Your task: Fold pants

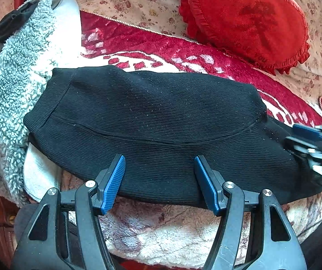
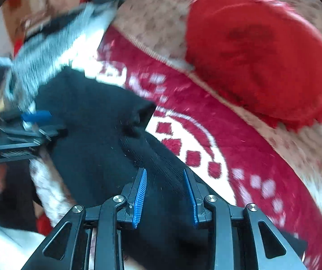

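Black ribbed pants (image 1: 149, 117) lie folded in a wide band across a red and white blanket (image 1: 161, 51). My left gripper (image 1: 159, 158) hangs open over their near edge, its blue pads wide apart with flat cloth below them. At the right end of the band is my right gripper (image 1: 307, 135), blurred in the left wrist view. In the right wrist view the right gripper (image 2: 164, 171) has its jaws partly apart, a ridge of the pants (image 2: 93, 123) running between the pads without being pinched. The left gripper (image 2: 35, 117) shows at that view's left edge.
A red heart-shaped frilled pillow (image 1: 246, 20) rests at the back right on a floral cover (image 1: 127, 0). A grey fleece garment (image 1: 10, 67) is heaped to the left of the pants. A pale fuzzy blanket (image 1: 161, 236) lies under the near edge.
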Available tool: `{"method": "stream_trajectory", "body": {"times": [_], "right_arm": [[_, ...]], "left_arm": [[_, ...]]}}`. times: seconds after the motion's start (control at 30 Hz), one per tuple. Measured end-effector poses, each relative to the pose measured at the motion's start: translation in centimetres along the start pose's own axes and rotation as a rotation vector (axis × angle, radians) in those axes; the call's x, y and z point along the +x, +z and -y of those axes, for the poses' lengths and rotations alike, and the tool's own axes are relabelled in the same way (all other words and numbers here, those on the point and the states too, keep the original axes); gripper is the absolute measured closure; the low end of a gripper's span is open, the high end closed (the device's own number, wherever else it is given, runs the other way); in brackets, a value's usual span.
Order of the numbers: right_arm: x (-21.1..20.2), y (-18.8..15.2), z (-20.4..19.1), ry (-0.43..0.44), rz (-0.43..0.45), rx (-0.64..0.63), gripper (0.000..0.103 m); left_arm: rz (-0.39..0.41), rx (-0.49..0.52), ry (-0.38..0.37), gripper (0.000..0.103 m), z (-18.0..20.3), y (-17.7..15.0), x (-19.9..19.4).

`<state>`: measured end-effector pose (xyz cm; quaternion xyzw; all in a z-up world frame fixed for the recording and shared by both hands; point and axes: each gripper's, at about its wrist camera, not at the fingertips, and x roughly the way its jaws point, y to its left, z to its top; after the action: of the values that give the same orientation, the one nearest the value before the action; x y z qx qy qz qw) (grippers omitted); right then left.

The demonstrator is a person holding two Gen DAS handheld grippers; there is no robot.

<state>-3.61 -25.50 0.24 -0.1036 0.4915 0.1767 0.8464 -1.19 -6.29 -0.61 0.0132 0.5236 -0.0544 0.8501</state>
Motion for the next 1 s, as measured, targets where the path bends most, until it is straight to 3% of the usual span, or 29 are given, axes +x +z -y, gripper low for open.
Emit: {"method": "stream_trajectory", "body": {"times": [0.1,0.13,0.2,0.27,0.47,0.63,0.7,0.77,0.87,1.0], "right_arm": [[2.1,0.5,0.3,0.022,-0.035,-0.024,0.074],[2.0,0.5,0.2,0.037,-0.025,-0.034,0.078],[1.6,0.5,-0.6,0.030,-0.035,-0.082,0.096],[1.0,0.5,-1.6,-0.013,-0.031,-0.146,0.099],[-0.8,2.4,-0.4,-0.074,0.036,-0.115,0.099],[2.3,2.3,-0.2,-0.069,-0.022,-0.049,0.099],[1.3,1.8,0.0,-0.074,0.017,-0.029,0.094],[-0.9,1.2,1.1,-0.082,0.017,0.042,0.086],[-5.2,-1.5,3.2,-0.080,0.094,0.152,0.085],[-5.5,-5.9,6.4,-0.189,-0.004,0.252,0.085]], "left_arm": [[-0.005,-0.001,-0.003,0.039,-0.1,0.1,0.2],[-0.005,0.000,-0.004,0.039,-0.1,0.1,0.2],[-0.007,-0.002,-0.005,0.039,-0.1,0.2,0.1],[-0.006,-0.008,-0.013,0.039,-0.2,0.3,0.0],[0.014,-0.028,-0.028,0.039,0.1,1.0,-0.5],[0.001,0.010,-0.011,0.039,1.3,0.6,-0.2],[0.005,0.019,-0.021,0.039,1.4,0.6,-0.5],[0.015,0.017,-0.031,0.039,1.5,0.7,-0.9],[0.026,0.017,-0.044,0.039,2.1,1.0,-1.1],[0.019,0.052,-0.056,0.039,3.8,0.7,-0.7]]}}
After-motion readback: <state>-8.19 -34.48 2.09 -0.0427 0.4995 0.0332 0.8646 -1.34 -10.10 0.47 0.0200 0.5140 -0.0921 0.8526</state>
